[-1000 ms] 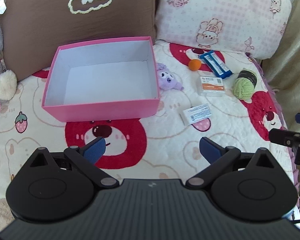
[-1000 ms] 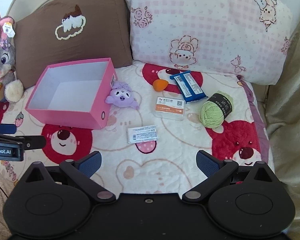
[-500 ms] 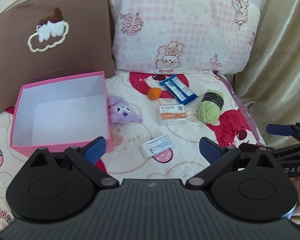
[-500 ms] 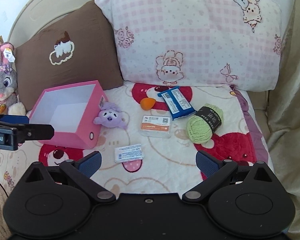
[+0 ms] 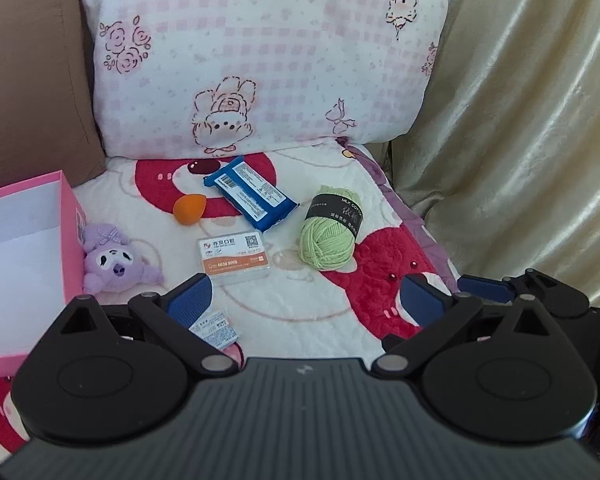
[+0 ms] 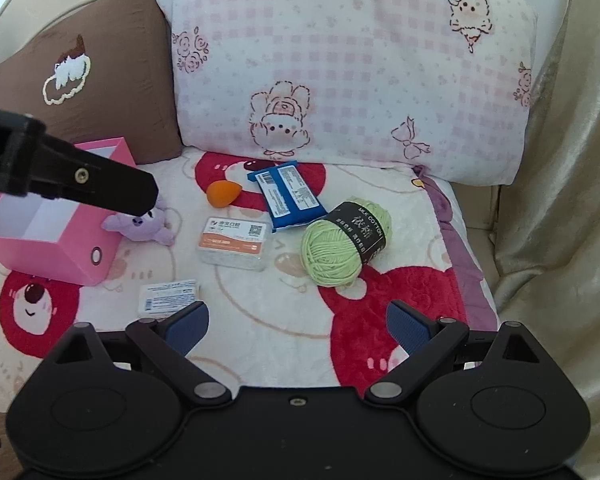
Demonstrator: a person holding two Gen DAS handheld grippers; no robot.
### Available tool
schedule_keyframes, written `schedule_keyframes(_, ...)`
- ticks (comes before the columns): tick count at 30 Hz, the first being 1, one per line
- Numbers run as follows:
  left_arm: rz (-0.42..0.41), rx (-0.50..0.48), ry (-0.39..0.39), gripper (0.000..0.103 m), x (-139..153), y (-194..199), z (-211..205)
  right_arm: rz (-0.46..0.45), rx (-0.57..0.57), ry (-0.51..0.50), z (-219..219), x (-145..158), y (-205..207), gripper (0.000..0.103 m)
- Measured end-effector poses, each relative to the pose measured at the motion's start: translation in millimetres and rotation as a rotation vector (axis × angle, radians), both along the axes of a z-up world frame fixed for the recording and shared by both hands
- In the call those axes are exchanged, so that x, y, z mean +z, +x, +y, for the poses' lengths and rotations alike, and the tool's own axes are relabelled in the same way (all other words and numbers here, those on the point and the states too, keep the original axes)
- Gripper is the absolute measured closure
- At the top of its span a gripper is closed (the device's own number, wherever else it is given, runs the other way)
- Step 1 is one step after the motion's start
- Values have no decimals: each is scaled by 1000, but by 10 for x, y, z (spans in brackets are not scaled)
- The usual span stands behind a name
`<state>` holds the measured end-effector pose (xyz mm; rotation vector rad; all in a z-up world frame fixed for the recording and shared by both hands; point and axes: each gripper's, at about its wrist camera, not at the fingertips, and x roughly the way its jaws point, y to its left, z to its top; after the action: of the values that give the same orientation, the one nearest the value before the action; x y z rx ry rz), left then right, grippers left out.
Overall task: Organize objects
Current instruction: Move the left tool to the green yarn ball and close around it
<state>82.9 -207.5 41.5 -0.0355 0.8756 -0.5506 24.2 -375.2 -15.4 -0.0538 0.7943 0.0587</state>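
The green yarn ball (image 6: 342, 246) lay on the bear-print blanket (image 6: 268, 320), beside the blue packet (image 6: 290, 196) and well right of the pink box (image 6: 60, 256). My right gripper (image 6: 298, 326) hovered before it, closing with nothing between. My left gripper (image 5: 302, 294) was spread, empty.

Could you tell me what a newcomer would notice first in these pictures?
Probably the green yarn ball on the bear-print blanket, right of a blue packet and an orange sponge. Next, the open pink box at left, a purple plush toy beside it.
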Motion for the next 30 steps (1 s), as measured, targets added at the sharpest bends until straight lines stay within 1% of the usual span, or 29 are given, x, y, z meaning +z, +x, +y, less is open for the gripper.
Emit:
schedule_keyframes(2, -8, -9, 17, 1, -81, 96, -92, -36, -3, 1, -45, -42, 36, 6)
schedule_keyframes(5, -12, -26, 24, 1, -228, 268, -201, -118, 12, 41, -106, -101, 101, 6)
schedule_keyframes(7, -38, -46, 54, 2, -317, 347, -291, -146, 1, 28, -117, -160, 170, 6)
schedule_keyframes(9, -73, -75, 85, 2, -403, 405, -390, -157, 13, 28, -125, -224, 236, 5)
schedule_keyframes(10, -73, -85, 92, 3, -436, 445, -425, -159, 18, 35, -130, -264, 274, 5)
schedule_keyframes(12, -53, -105, 70, 3, -508, 543, -471, -158, 26, 52, -144, -333, 344, 5)
schedule_keyframes(14, -21, -121, 24, 3, -575, 657, -499, -154, 23, 60, -161, -416, 419, 5)
schedule_keyframes(17, -5, -139, -16, 4, -650, 780, -539, -152, -13, 37, -178, -519, 523, 5)
schedule_keyframes(19, -1, -146, -30, 5, -716, 866, -571, -136, -14, 44, -208, -565, 588, 6)
schedule_keyframes(23, 32, -175, -47, 9, -904, 1058, -607, -103, -9, 64, -263, -646, 740, 6)
schedule_keyframes(25, 20, -199, -62, 9, -993, 1102, -609, -89, -18, 77, -282, -702, 823, 7)
schedule_keyframes(28, 12, -199, -94, 10, -1085, 1161, -596, -66, -30, 96, -299, -819, 944, 8)
schedule_keyframes(30, 30, -168, -121, 10, -1131, 1253, -609, -58, -40, 102, -306, -900, 996, 8)
